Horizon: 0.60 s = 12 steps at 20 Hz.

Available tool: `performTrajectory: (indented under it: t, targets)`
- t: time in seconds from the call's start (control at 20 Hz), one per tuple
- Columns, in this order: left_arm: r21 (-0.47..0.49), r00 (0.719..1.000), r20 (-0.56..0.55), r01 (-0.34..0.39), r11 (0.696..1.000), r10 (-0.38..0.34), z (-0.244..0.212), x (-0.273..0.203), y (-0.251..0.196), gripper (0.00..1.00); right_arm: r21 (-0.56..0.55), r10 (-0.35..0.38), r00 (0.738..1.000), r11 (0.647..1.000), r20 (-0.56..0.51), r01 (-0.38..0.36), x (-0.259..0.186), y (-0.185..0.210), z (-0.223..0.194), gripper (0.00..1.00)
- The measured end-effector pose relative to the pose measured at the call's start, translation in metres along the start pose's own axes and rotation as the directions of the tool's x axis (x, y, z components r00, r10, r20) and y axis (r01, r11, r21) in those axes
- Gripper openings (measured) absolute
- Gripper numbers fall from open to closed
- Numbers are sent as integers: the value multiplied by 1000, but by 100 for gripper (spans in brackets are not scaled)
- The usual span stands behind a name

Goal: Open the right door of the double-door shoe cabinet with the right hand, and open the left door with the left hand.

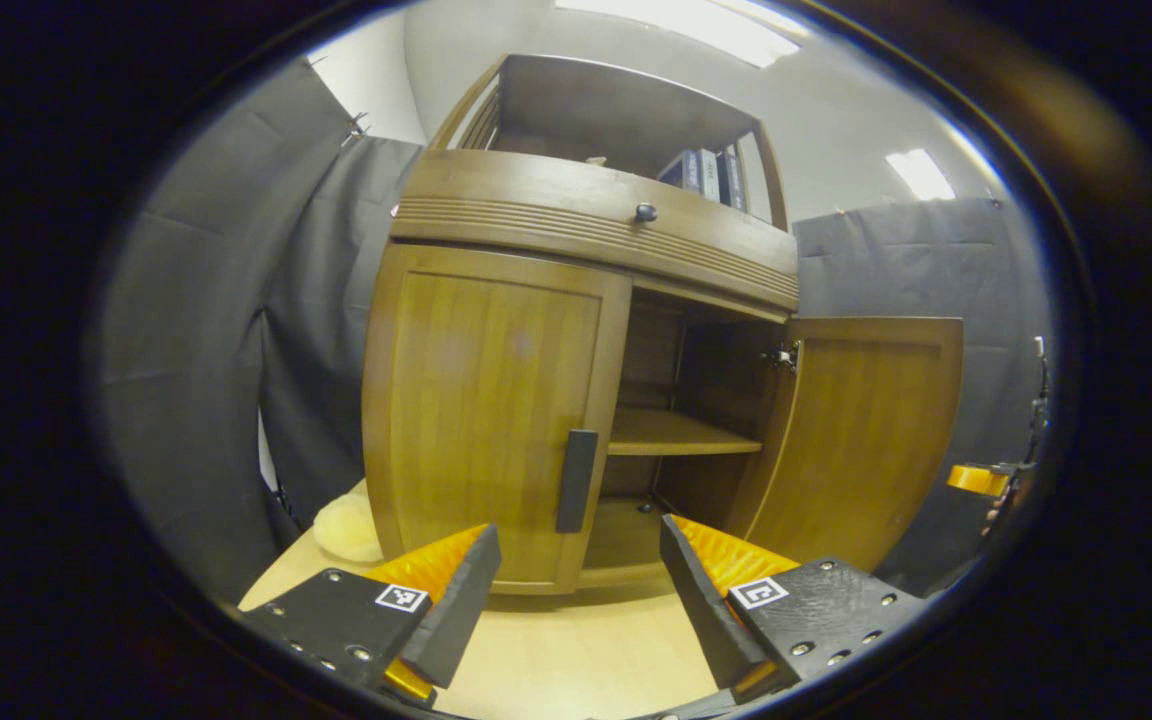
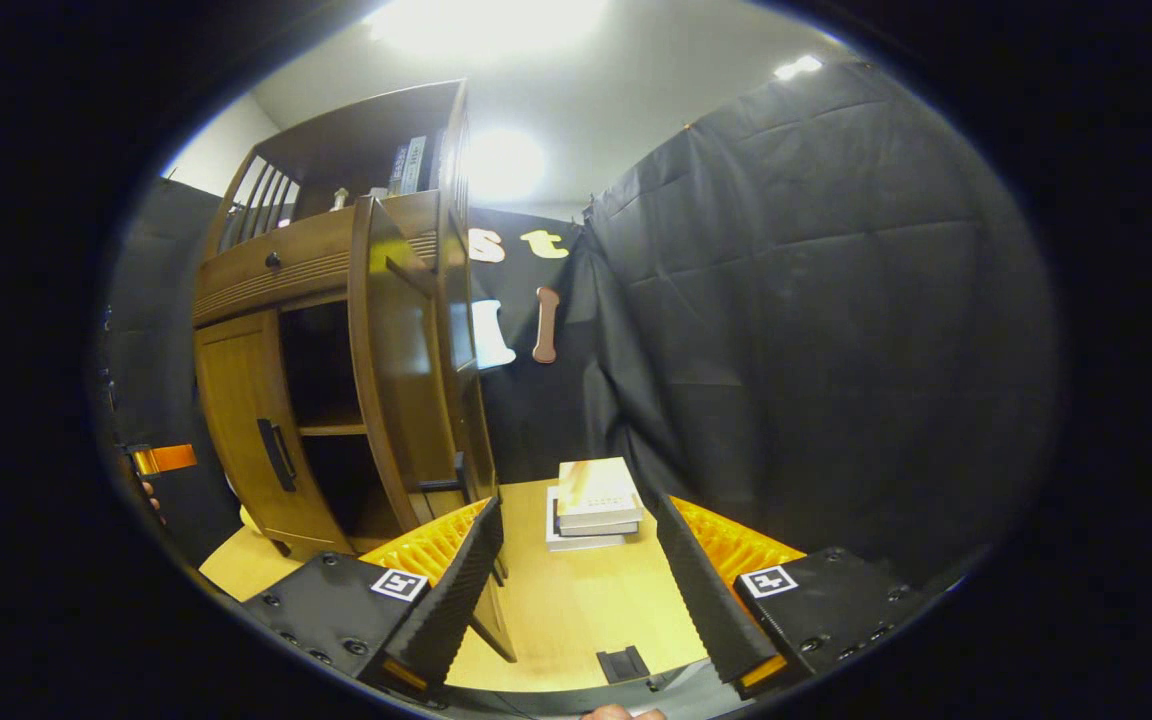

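The right door (image 1: 866, 430) hangs open at the right of the frame. The left door (image 1: 486, 410) is shut, mid-frame. My left tool (image 1: 576, 580) is wide and empty. I should close it on the dark handle (image 1: 576, 480), then pull slowly. My right tool (image 2: 576, 570) is wide too.

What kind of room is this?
Probably a recording booth dressed like a home: black cloth walls hang around a wooden shoe cabinet, with stacked books on the table.
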State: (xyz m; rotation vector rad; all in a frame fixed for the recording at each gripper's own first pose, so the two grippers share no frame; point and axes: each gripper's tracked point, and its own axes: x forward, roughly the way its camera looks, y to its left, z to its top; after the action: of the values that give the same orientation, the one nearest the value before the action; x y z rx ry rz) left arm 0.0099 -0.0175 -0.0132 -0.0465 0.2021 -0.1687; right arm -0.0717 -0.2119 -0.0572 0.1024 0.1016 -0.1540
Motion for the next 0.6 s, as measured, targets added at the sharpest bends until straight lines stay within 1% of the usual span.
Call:
performTrajectory:
  t: [0.05,0.1,0.2,0.25,0.3,0.4,0.45,0.5,0.6]
  targets:
    - [-1,1000,3,-6,1000,6,2,2,1,96,-6,-18,1000,1000,6,18,-1,-5,4,98]
    - [-3,1000,9,-14,1000,14,5,6,4,94,-10,-33,999,999,12,34,-1,-9,10,98]
    - [-2,999,18,-37,999,37,11,14,13,94,-15,-66,998,998,13,66,2,-16,18,98]
    - [0,999,16,-50,999,50,14,21,17,96,-15,-84,996,996,17,84,3,-21,22,98]
    - [1,998,18,-59,998,59,18,26,21,96,-13,-95,995,995,24,95,6,-23,29,98]
    - [-3,997,30,-69,998,69,28,38,27,95,-20,-104,994,994,36,105,19,-25,41,97]
    - [-5,996,36,-77,997,77,29,43,27,93,-28,-110,993,993,39,111,26,-28,44,97]
    - [-8,996,35,-83,997,83,30,52,29,96,-32,-115,992,993,43,116,33,-31,49,97]
    - [-14,995,18,-99,995,99,34,77,30,96,-28,-123,991,992,45,125,50,-35,56,97]
